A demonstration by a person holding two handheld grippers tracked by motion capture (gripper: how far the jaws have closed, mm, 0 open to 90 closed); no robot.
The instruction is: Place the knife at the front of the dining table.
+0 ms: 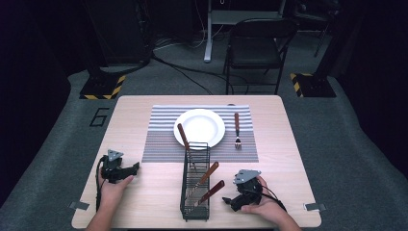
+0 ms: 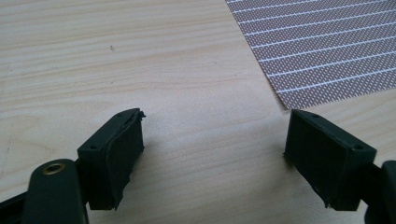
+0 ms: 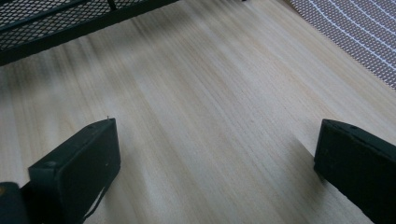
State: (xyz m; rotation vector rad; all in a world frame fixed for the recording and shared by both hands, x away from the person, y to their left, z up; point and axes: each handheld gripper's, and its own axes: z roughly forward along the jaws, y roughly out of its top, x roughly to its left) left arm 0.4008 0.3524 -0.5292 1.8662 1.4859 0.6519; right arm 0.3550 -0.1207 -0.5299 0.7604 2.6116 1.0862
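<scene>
dark room, floor painted with a "6" (image 1: 98,117) left of the table (image 1: 144,202). landmark: mesh rack (image 1: 195,185), near edge, centre. three wood-handled utensils (image 1: 208,174) lean in it. beyond the rack: striped mat (image 1: 159,125), plate (image 1: 199,128), fork (image 1: 237,130) right of the plate. left gripper (image 1: 126,172) rests left of the rack, jaws spread, empty. right gripper (image 1: 231,202) just right of it, jaws spread, empty. judgement: utensils light, stiff, steel ends slippery; take them by the handles. no brands legible.
</scene>
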